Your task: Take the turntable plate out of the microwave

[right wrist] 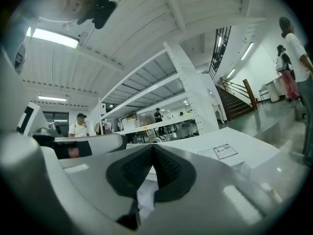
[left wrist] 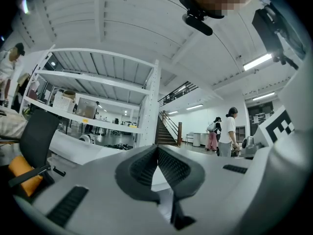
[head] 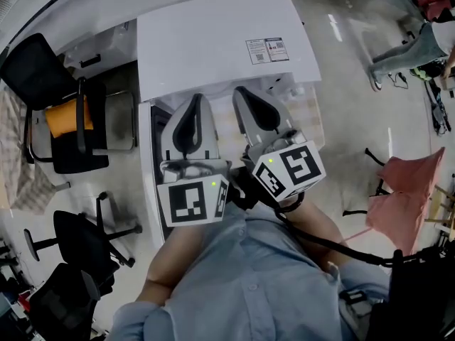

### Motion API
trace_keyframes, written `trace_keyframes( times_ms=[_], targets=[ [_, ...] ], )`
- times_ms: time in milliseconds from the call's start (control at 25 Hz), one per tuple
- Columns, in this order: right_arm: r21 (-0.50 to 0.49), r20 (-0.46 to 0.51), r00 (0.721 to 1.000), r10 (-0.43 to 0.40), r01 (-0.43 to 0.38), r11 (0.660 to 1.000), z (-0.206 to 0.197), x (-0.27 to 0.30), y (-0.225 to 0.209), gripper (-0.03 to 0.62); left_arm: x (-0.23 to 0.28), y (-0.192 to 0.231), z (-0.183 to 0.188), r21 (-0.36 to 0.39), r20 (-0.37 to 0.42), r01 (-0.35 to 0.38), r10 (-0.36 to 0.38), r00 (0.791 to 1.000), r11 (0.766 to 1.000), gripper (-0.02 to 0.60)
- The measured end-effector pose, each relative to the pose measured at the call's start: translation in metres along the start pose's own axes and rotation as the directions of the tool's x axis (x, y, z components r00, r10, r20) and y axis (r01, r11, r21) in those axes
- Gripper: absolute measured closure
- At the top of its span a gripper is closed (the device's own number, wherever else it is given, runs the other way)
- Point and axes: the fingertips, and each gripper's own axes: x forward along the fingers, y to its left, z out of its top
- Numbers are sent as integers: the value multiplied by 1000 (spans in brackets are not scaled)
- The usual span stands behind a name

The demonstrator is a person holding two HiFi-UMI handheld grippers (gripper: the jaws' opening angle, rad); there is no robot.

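Plainly, your left gripper (head: 197,99) and right gripper (head: 242,91), both closed on nothing, point level at the microwave (head: 213,41) just ahead, neither clearly nearer; the plate shows in no view, presumably inside

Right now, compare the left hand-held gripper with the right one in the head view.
The left hand-held gripper points straight up the picture; the right hand-held gripper slants. The left marker cube faces the camera squarely; the right marker cube is turned cornerwise. Both are shut and empty.

Microwave (head: 213,41): white box viewed from above, label sticker on its top's right side; door (head: 146,176) open leftward.
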Motion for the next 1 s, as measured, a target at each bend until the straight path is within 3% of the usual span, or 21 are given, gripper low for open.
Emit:
trace_keyframes(
  times_ms=[560, 1000],
  targets=[
    [61, -70, 997, 30, -25, 998, -81, 2, -30, 595, 11, -9, -78, 32, -33, -17, 18, 999, 999, 574],
    [168, -173, 985, 8, 21, 986, -166, 23, -49, 595, 24, 7, -131, 30, -71, -39, 41, 997, 999, 574]
  ],
)
